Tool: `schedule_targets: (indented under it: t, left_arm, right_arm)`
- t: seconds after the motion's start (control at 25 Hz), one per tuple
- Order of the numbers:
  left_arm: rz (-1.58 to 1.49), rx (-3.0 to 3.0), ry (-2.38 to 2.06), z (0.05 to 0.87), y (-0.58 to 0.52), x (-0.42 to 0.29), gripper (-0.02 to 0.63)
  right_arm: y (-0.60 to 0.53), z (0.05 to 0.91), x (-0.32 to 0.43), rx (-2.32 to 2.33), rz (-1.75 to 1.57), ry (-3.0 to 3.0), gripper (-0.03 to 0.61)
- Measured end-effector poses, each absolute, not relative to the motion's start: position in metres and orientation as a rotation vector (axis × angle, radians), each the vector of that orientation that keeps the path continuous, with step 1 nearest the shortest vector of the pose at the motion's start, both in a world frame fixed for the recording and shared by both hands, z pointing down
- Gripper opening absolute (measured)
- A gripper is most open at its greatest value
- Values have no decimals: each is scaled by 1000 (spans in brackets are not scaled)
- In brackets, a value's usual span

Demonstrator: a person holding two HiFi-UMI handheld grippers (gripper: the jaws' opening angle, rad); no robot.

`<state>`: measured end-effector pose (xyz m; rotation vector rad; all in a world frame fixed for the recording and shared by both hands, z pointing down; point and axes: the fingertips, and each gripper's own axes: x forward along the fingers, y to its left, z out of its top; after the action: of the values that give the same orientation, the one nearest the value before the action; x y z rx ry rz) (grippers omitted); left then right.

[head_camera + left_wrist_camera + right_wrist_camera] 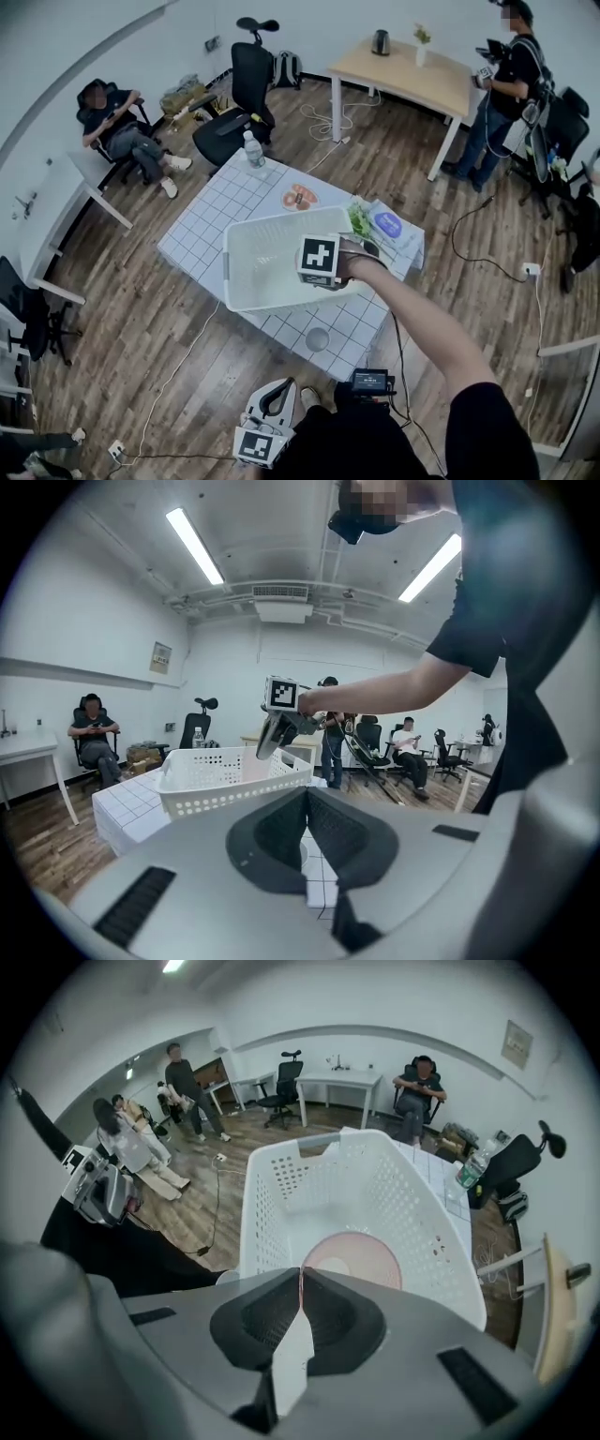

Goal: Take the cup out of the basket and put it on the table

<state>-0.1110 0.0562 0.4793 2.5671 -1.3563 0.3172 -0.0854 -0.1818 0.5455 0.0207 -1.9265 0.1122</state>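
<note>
My right gripper (301, 1277) is closed on the rim of the pink cup (361, 1258). In the right gripper view a thin pink edge runs between the two pads, and the rest of the cup shows as a round disc just above the jaws at mid-frame, inside the walls of the white basket (281, 1180). I can't tell whether its base touches the basket floor. In the head view the gripper itself covers the cup, over the right part of the basket at frame centre. The basket stands on the grid-patterned table (202, 234). My left gripper (307, 793) is closed on nothing and sits low at the bottom edge of the head view, off the table's near side. A pale round cup-like thing (317, 339) stands on the table near its lower edge, apart from the basket, and a water bottle (252, 150) stands at the table's upper-left corner
</note>
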Motion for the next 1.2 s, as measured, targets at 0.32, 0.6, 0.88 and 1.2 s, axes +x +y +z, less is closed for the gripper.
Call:
schedule_targets:
  t: [0.32, 0.6, 0.88, 1.2]
  left_arm:
    - [280, 2662, -1294, 470, 72, -111, 8]
    - [264, 2715, -1226, 470, 87, -114, 8]
    - [230, 2753, -1155, 471, 93, -116, 8]
    - [217, 2779, -1080, 477, 97, -119, 8]
  right_arm:
    - [-128, 481, -87, 110, 54, -2067, 29]
    - [-87, 450, -77, 252, -26, -2145, 29]
    - [-46, 440, -69, 382, -28, -2226, 29]
    - [-6, 434, -59, 569, 45, -2365, 29]
